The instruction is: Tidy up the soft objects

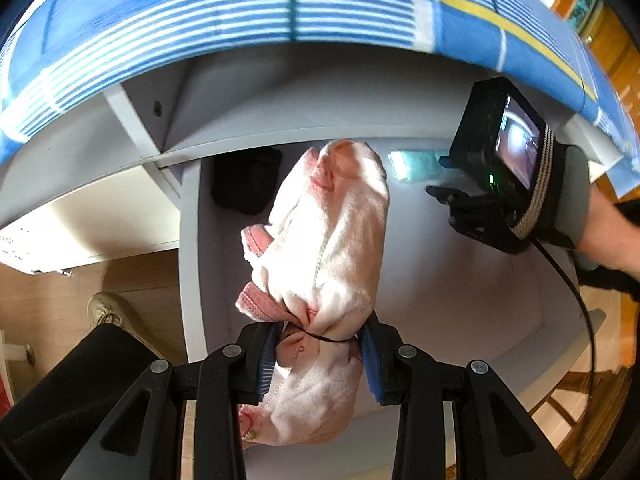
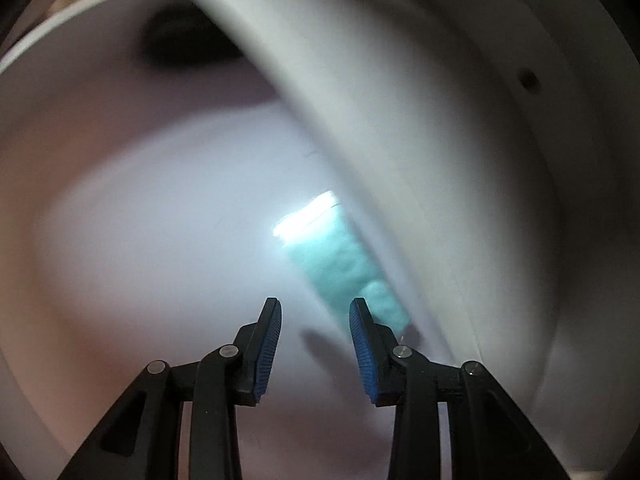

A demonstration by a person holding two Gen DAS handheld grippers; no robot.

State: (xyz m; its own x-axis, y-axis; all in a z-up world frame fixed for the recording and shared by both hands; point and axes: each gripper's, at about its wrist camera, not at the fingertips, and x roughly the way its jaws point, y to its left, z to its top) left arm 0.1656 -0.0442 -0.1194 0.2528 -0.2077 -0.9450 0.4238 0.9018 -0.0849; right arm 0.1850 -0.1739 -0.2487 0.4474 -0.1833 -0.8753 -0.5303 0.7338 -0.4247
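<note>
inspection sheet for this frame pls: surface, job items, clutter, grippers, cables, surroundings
Surface: white shelf compartment, under a blue striped cloth.
Job's things: pink-white bundle clamped by left gripper; teal cloth lying at the back; dark item at the back, blurred.
Clutter: nothing seen.
Grippers: left jaws shut on the bundle; right gripper open, empty, near the teal cloth.
Cables: black cable trailing from right gripper.
Surroundings: wooden floor, shoe.
</note>
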